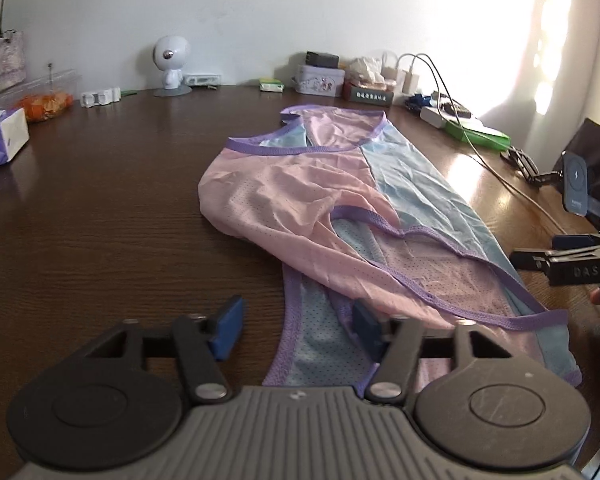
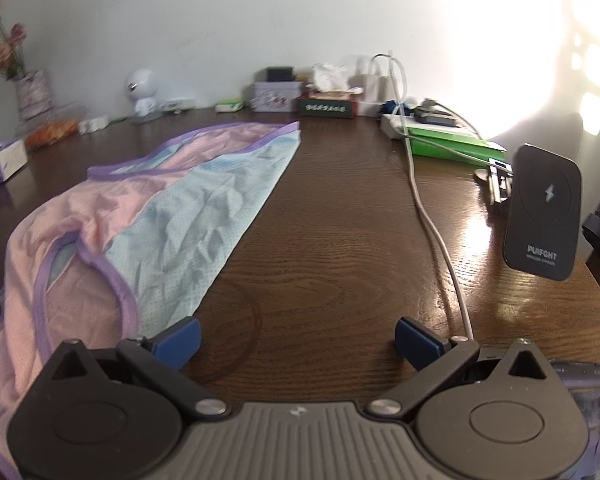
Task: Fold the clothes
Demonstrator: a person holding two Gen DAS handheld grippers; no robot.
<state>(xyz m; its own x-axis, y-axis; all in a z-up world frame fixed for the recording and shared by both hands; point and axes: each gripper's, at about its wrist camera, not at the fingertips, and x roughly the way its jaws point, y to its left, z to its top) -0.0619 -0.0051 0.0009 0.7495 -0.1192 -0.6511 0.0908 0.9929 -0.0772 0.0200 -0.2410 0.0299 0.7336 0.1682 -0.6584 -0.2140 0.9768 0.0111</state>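
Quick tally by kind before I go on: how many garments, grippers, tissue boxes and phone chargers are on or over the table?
Garments: 1, the pink, blue and purple mesh top
Grippers: 2, left gripper and right gripper, both open
Tissue boxes: 1, tissue box
Phone chargers: 1, black charger stand
Total: 5

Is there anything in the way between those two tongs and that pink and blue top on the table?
Nothing visible blocks them. The left tongs hang open right over the pink and blue top, at its near purple-trimmed edge. The right tongs are open over bare table just beside the top; the white cable lies on their other side.
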